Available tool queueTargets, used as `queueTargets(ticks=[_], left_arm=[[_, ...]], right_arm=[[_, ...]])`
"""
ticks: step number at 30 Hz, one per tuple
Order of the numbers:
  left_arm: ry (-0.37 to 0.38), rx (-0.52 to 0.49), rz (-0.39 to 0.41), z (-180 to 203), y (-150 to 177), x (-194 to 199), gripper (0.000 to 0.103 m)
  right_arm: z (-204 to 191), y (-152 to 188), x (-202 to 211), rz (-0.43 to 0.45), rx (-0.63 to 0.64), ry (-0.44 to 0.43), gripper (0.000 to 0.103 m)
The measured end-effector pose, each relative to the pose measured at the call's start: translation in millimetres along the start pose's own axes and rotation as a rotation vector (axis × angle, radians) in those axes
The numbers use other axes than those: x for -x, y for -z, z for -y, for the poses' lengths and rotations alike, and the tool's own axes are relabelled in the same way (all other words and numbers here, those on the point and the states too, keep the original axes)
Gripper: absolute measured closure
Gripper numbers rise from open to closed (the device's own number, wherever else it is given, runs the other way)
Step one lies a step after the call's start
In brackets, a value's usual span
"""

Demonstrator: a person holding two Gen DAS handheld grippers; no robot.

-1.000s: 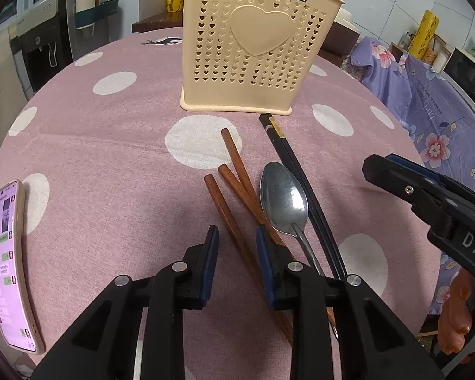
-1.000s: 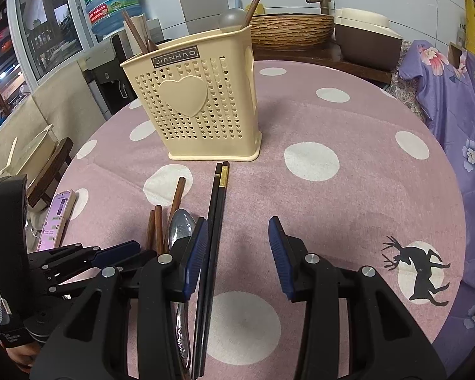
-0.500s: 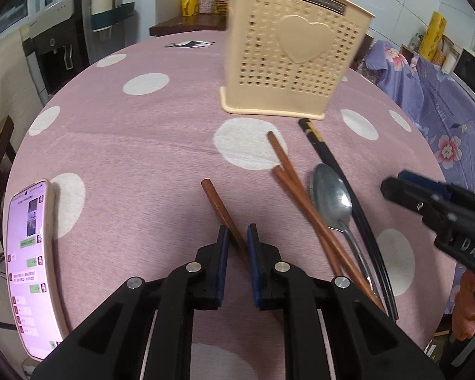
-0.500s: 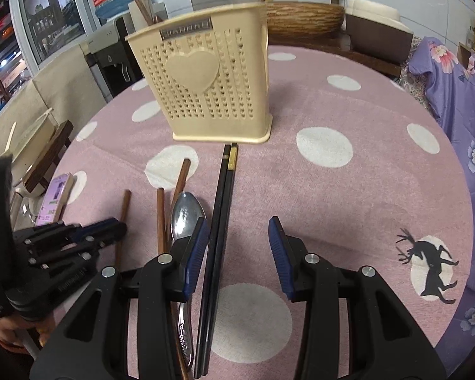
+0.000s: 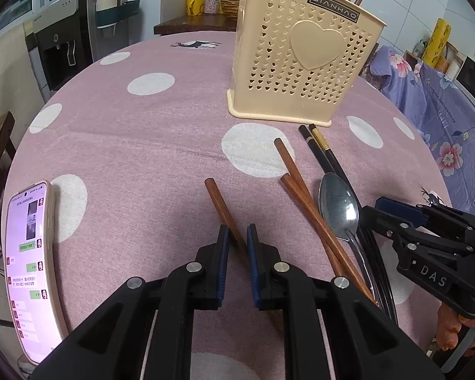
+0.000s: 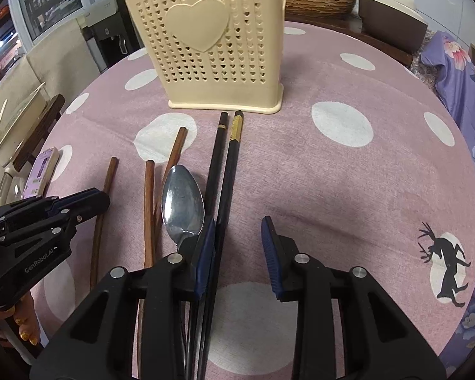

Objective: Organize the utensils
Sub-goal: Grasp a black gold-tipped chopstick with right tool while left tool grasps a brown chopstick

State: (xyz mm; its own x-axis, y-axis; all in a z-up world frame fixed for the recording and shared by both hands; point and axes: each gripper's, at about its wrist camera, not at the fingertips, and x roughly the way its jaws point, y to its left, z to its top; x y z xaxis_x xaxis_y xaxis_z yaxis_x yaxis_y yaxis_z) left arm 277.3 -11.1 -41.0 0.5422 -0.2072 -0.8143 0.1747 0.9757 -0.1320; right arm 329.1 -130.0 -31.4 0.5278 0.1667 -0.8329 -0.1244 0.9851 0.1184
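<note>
My left gripper (image 5: pixel 237 236) is shut on a brown wooden chopstick (image 5: pixel 220 204), pinched near its lower end on the pink dotted tablecloth (image 5: pixel 142 158). Two more brown chopsticks (image 5: pixel 300 190), a steel spoon (image 5: pixel 338 209) and a pair of black chopsticks (image 5: pixel 324 155) lie to its right. My right gripper (image 6: pixel 237 247) is low over the black chopsticks (image 6: pixel 224 174), jaws closing. The pair runs along the left pad while the right pad stands apart. The spoon (image 6: pixel 182 202) lies just left of that finger. A cream perforated utensil holder (image 6: pixel 212 47) stands upright behind, with utensils in it.
A lit phone (image 5: pixel 28 269) lies at the table's left edge. The left gripper (image 6: pixel 88 202) shows at the left of the right wrist view, the right gripper (image 5: pixel 395 218) at the right of the left wrist view. A purple floral cloth (image 5: pixel 443 120) hangs beyond the right edge.
My left gripper has shut on the leftmost brown chopstick and drawn it left, away from the other two. My right gripper has sunk towards the black chopsticks and its jaws have narrowed.
</note>
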Motion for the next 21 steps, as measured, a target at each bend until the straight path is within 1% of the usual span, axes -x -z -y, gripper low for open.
queueTargets(ticks=[1,2,5,8,12,15,17,19,21], left_arm=[[0.001,0.001,0.0,0,0,0,0.09],[0.002,0.002,-0.001,0,0,0,0.09],[0.009,0.005,-0.001,-2,0,0,0.09],[0.01,0.01,-0.002,-3,-1,0,0.09],[0.01,0.025,-0.004,-3,-1,0,0.09],[0.015,0.04,-0.006,-5,-2,0,0.09],[0.015,0.045,-0.008,-5,-1,0,0.09],[0.023,0.053,-0.01,-5,-2,0,0.087],[0.035,0.059,-0.011,-5,-2,0,0.078]], right_arm=[[1,-1,1,0.001,-0.004,0.01,0.077],[5,-2,2,0.003,-0.014,0.031,0.078],[18,-5,5,0.006,-0.042,0.059,0.078],[25,-8,7,0.013,-0.067,0.013,0.078],[21,-18,7,0.044,-0.048,0.007,0.078],[16,-28,1,0.043,-0.038,-0.021,0.078],[15,-34,-5,0.047,-0.023,-0.015,0.078],[18,-39,-11,0.04,-0.019,-0.033,0.078],[21,-43,-17,0.026,-0.021,-0.038,0.078]])
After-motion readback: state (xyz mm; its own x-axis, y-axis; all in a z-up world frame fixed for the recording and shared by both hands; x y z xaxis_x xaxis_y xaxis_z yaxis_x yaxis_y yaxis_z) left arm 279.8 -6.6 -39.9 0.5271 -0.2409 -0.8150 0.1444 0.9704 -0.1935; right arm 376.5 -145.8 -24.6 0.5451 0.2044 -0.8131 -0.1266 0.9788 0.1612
